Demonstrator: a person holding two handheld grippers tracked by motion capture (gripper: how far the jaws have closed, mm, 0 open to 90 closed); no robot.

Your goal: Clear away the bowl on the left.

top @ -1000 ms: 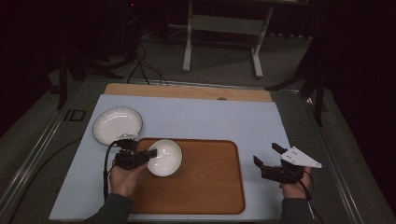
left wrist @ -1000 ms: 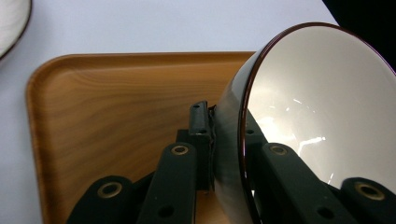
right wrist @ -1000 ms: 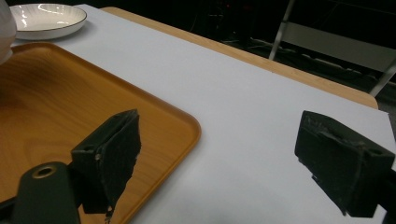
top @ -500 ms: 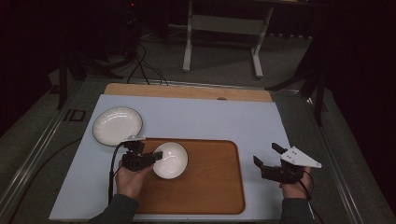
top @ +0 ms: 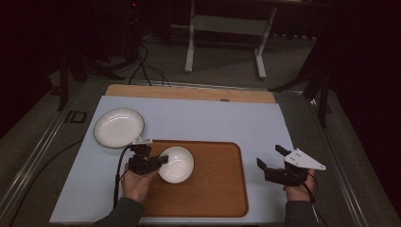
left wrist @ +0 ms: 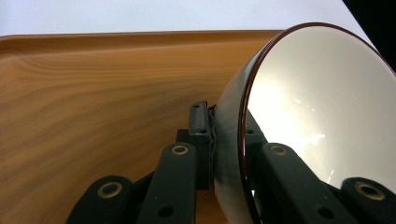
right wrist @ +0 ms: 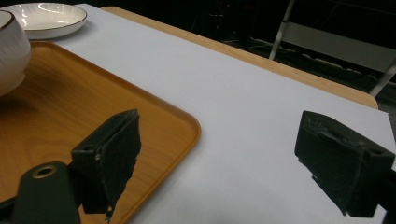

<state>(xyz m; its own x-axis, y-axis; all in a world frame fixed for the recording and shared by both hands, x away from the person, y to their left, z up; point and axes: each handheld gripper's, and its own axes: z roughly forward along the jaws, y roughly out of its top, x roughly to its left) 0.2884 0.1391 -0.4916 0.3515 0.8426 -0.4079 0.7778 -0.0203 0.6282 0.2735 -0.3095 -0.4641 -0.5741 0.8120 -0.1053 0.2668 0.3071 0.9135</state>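
A white bowl point(top: 177, 164) with a dark rim sits over the left part of the wooden tray point(top: 217, 189). My left gripper point(top: 160, 161) is shut on the bowl's left rim. In the left gripper view one jaw lies inside the bowl point(left wrist: 322, 107) and the other outside its wall, above the tray point(left wrist: 93, 93). My right gripper point(top: 270, 157) hovers open over the white table just right of the tray, nothing between its jaws. In the right gripper view, that gripper point(right wrist: 217, 158) faces the tray's corner point(right wrist: 177, 126) and the bowl point(right wrist: 11, 51) at far left.
A white plate point(top: 118, 127) with a dark rim lies on the white tabletop point(top: 203, 118) beyond the tray's left corner, seen as plate point(right wrist: 44, 18) in the right gripper view. A wooden strip point(top: 189, 92) borders the table's far edge. A metal stand point(top: 227, 28) stands on the floor beyond.
My left gripper has carried the bowl rightward and nearer, farther onto the tray. The right gripper has stayed where it was.
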